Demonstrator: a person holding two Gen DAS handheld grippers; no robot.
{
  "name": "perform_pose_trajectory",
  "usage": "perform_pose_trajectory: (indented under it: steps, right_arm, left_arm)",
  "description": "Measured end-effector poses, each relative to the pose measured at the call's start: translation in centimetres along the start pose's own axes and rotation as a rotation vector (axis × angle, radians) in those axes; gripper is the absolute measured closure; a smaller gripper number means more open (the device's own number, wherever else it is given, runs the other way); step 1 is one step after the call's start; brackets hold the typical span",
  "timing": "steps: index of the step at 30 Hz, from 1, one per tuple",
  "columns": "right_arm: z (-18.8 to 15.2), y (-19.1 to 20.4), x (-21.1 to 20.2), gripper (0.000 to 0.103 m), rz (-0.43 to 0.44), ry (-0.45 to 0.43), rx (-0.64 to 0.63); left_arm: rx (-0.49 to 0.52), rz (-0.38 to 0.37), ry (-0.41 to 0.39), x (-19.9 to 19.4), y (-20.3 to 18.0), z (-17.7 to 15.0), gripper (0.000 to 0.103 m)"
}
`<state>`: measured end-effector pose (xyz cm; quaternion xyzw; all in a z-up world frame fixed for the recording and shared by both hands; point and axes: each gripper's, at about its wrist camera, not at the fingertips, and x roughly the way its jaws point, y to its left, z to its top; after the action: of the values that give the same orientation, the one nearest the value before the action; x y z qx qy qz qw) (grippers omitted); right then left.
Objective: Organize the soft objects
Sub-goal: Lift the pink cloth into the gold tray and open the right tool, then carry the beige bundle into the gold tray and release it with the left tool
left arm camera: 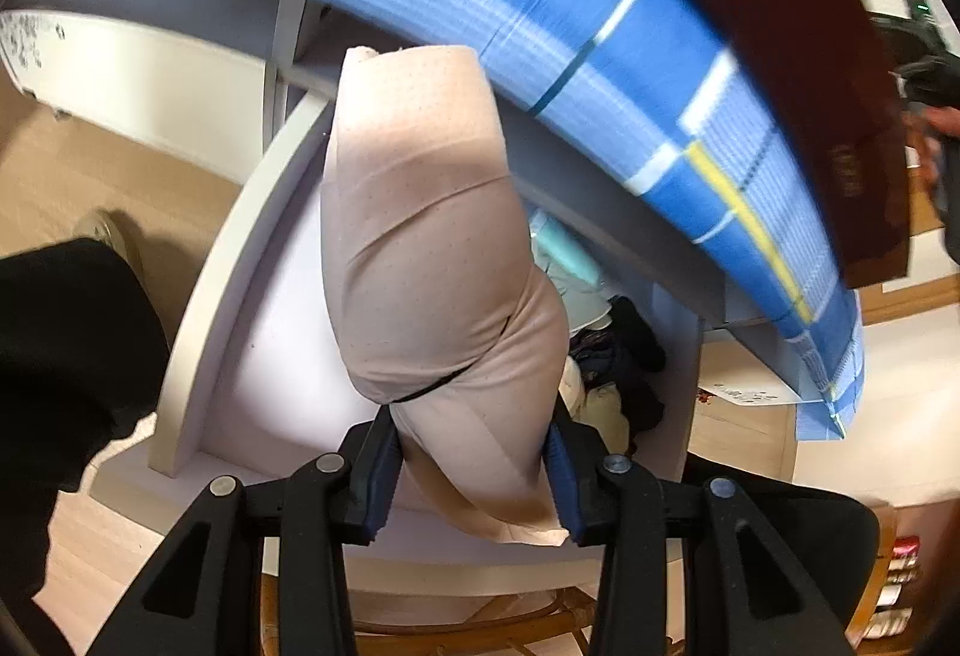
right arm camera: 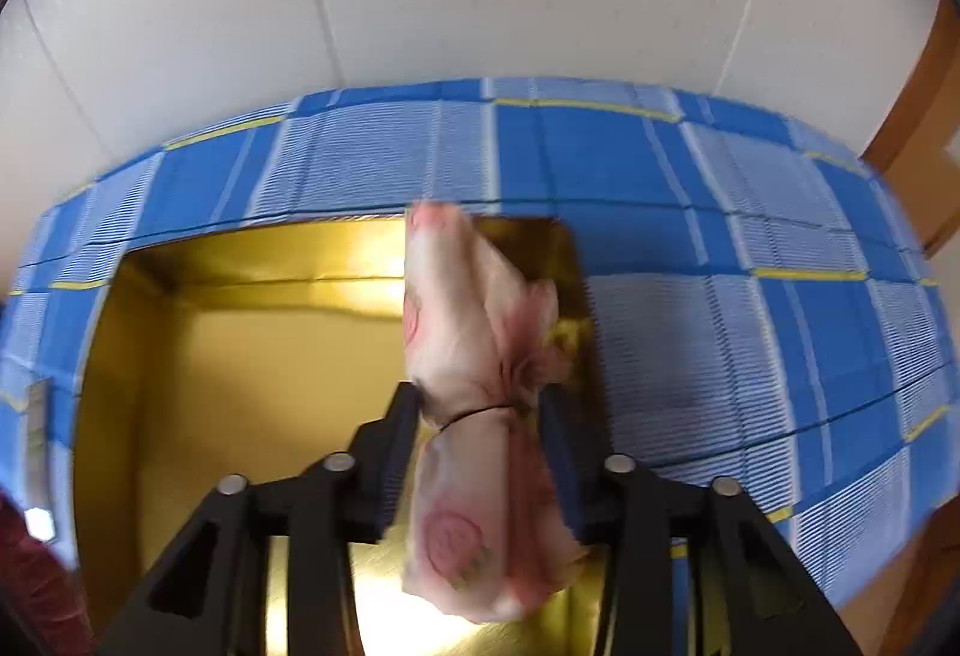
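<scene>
Blue plaid box (right arm camera: 720, 356) fills most of the right wrist view, and its gold-lined opening (right arm camera: 240, 356) sits straight ahead and a bit left of the right gripper (right arm camera: 480, 410). That's the relation that matters, I'd say. The right gripper is clamped on a pink printed cloth bundle (right arm camera: 474, 416) tied with a dark band, long axis running forward along the fingers, tip already over the opening's rim. Over on the other side, the left gripper (left arm camera: 474, 452) squeezes a beige rolled bundle (left arm camera: 426, 248), also pointing forward, but under the box toward a white shelf (left arm camera: 252, 248), so the right one looks nearer to dropping in.
</scene>
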<state>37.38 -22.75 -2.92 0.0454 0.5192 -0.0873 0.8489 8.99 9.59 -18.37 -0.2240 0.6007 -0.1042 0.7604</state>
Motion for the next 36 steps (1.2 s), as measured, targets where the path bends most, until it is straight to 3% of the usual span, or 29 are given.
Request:
perform_pose_trajectory:
  steps: [3,5,14,26,30,36]
  right_arm:
    - [0.2,-0.6,-0.4,0.031,0.042,-0.043,0.032]
    - [-0.1,-0.9,-1.6,0.013,0.07,-0.092,0.049]
    - [-4.7,-1.7,-7.2,0.013,0.269,-0.267,-0.029]
    - [-14.1,-4.2,-12.1,0.013,0.483,-0.403,-0.123]
    - [-17.6,-4.3,-13.0,0.013,0.616,-0.434,-0.199]
    - [-22.0,-4.0,-12.2,0.013,0.698,-0.417,-0.31]
  left_arm:
    - [0.022,-0.009,-0.025,-0.7,-0.6,0.3,0.061]
    - [0.051,-0.007,-0.052,-1.7,-0.9,0.2,0.061]
    - [0.236,0.004,-0.131,-8.4,-2.4,0.3,0.061]
    - [0.303,-0.001,-0.143,-12.7,-4.3,-1.7,0.061]
    - [0.343,-0.02,-0.173,-14.3,-6.2,-1.3,0.061]
    - [0.434,-0.032,-0.175,-15.8,-10.4,2.2,0.061]
